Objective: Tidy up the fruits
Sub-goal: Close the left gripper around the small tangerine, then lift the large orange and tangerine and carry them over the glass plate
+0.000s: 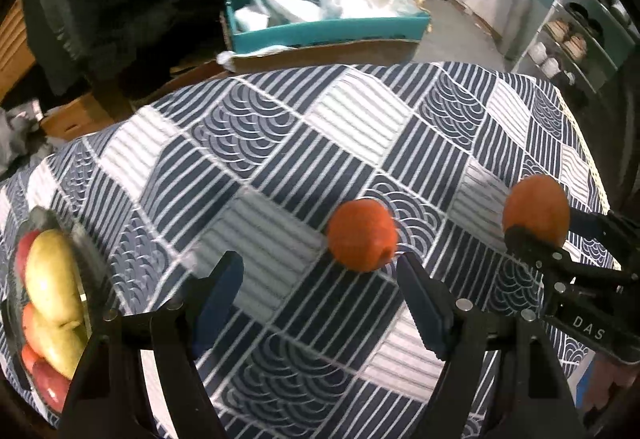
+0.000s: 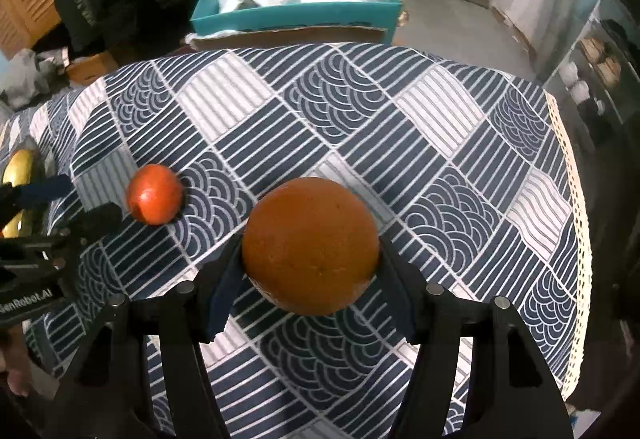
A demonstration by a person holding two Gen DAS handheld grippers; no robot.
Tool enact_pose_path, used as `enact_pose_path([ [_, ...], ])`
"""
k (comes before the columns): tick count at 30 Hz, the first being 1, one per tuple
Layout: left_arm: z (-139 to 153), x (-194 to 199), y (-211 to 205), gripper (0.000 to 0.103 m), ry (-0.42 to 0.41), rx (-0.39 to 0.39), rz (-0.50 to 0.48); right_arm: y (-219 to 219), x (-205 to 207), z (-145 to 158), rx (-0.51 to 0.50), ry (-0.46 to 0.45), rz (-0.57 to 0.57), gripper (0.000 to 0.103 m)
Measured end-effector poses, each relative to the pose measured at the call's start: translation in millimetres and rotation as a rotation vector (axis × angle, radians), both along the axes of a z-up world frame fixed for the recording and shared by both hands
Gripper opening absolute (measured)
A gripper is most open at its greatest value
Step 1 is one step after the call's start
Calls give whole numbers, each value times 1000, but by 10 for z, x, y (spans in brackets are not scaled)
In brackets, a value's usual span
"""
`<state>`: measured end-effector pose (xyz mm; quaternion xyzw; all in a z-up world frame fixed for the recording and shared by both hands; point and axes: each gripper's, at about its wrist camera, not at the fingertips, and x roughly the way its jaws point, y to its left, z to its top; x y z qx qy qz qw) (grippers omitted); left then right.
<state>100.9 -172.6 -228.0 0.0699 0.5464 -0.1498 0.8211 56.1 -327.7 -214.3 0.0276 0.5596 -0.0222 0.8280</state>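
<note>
**Meanwhile, One Orange Held, One Waiting**

Nearest, the right tongs pinch a large round orange. Spread and empty, the left tongs hang just short of the smaller reddish-orange fruit on the blue-and-white patterned table, nearer it.

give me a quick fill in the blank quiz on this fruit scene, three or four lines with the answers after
1. The right gripper is shut on the big ____.
2. The left gripper is open and holds ____.
3. The small red-orange fruit lies on the striped ____.
4. The yellow pears sit in a dish at the ____ edge of the left wrist view.

Missing words: orange; nothing; tablecloth; left
</note>
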Motion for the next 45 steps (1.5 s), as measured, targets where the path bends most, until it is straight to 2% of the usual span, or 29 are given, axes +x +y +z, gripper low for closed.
enact_pose_path([
  [8,-208,72,-220,80,34,6,-26,-205,38,-25,18,-3,-41,65],
  [14,-301,102,-224,79,35,-37,-10,-232,50,-67,25,7,-48,65],
  [16,-313,113,-224,75,39,-47,-14,-232,52,-75,26,8,-45,65],
  [18,-341,121,-237,63,48,-47,-18,-230,61,-85,26,10,-42,65],
  [21,-395,131,-241,51,73,-54,-25,-225,70,-98,27,13,-43,65],
  [23,-404,136,-221,47,67,-48,-19,-218,76,-96,26,12,-42,65],
  [26,-403,139,-169,46,76,-65,-5,-197,85,-94,24,9,-37,65],
  [28,-378,131,-132,45,62,-49,7,-184,92,-83,22,5,-34,65],
  [45,219,-59,104,45,-35,-101,32,12,50,345,6,-103,5,65],
])
